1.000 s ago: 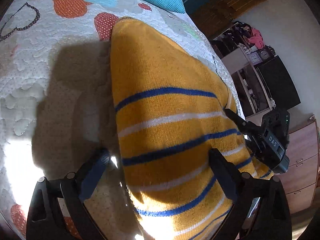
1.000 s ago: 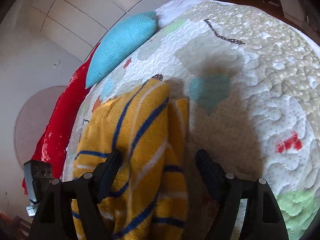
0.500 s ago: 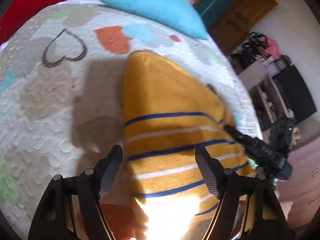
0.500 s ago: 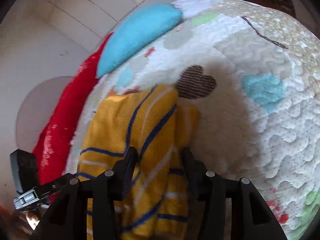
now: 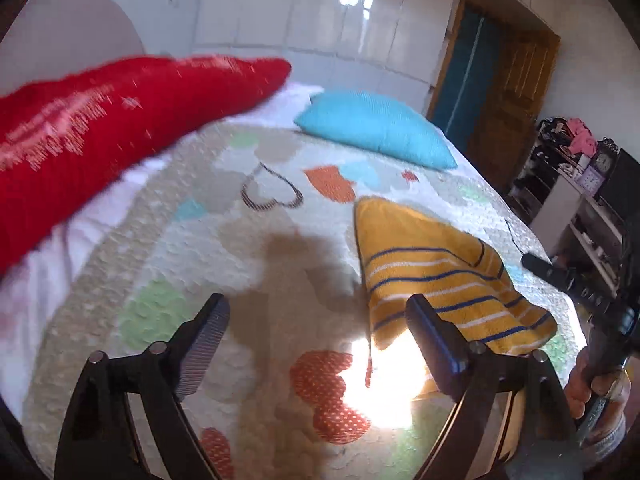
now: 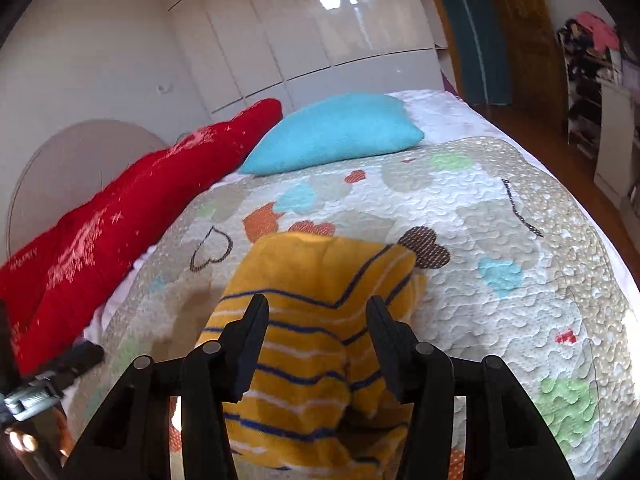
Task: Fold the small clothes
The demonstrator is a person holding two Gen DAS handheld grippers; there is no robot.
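The yellow striped garment lies folded in a loose bundle on the quilted bedspread, toward the bed's near edge and well short of the blue pillow and the red cushion at the head end. Its long axis runs from the near edge up toward the pillows, with the blue and white stripes crossing it. The right gripper sits directly over the bundle, so the cloth shows between and beneath its two fingers; its jaws have just been closing and stand about half apart, but the pads do not visibly press the fabric, and the gripper appears to hang above it holding nothing. The left gripper is off to one side: in its own view the garment lies to the right, partly behind the right-hand finger, while only bare bedspread fills the gap between the fingers. Its jaws have just been opening and stand wide, empty. The right hand is therefore judged the nearer for any further tuck or smoothing; the left would have to swing across toward the bundle's side edge first.
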